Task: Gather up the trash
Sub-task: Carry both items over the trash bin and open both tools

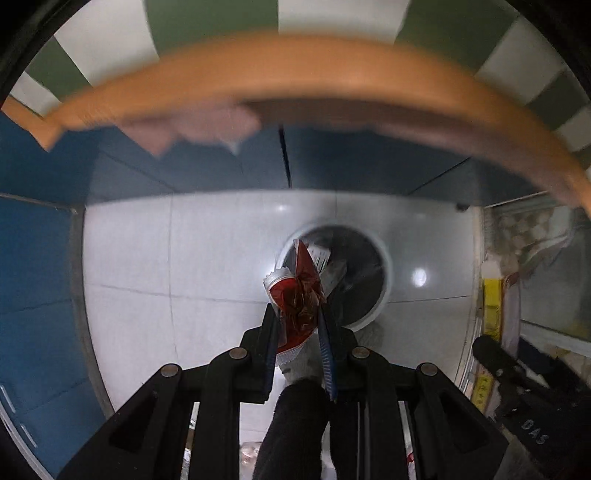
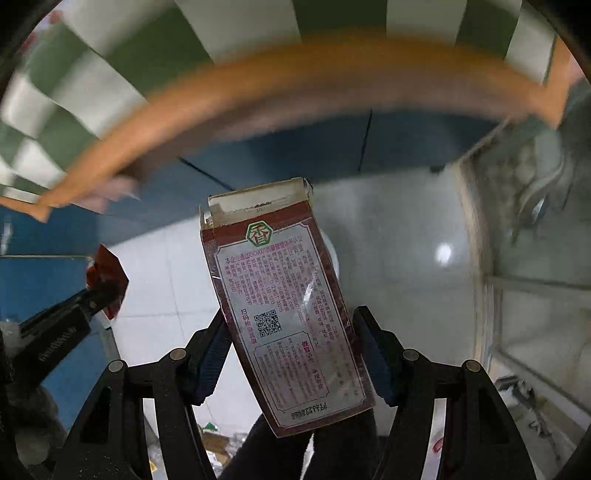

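Note:
My left gripper (image 1: 297,314) is shut on a crumpled red and white wrapper (image 1: 297,295) and holds it above the near rim of a round white-rimmed bin (image 1: 382,273) on the floor; the bin holds some scraps. In the right wrist view the left gripper (image 2: 105,291) with its red wrapper (image 2: 110,275) shows at the left. My right gripper (image 2: 290,325) is shut on a dark red carton with printed text and a QR code (image 2: 284,306). The carton stands tilted, its torn top up, and hides most of the bin.
A wooden table edge (image 1: 314,74) with a green and white checked cloth (image 1: 207,26) arcs overhead. Blue cabinet doors (image 1: 221,162) stand behind the white tiled floor (image 1: 166,258). A cluttered shelf (image 1: 517,295) is at the right.

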